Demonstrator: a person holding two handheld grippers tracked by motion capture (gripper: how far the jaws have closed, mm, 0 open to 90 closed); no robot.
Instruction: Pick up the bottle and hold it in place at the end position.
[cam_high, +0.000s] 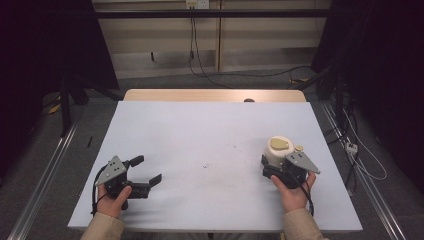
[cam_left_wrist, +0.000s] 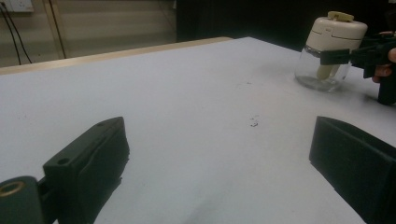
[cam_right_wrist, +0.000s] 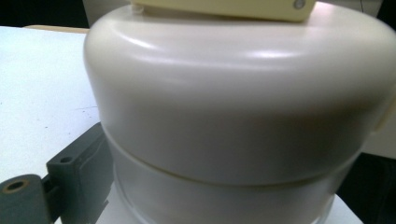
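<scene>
While upright, jar (cam_high: 280, 150) sits clamped within right hand-held gripper (cam_high: 276, 166).

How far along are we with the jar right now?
Done: the right gripper has its fingers around the glass jar, just under its cream lid; whether they press it I cannot tell. In hand: the jar stands upright on the white table, lid on. Left: the left gripper rests open, apart from the jar, so any lifting or lid work looks not yet begun.
</scene>
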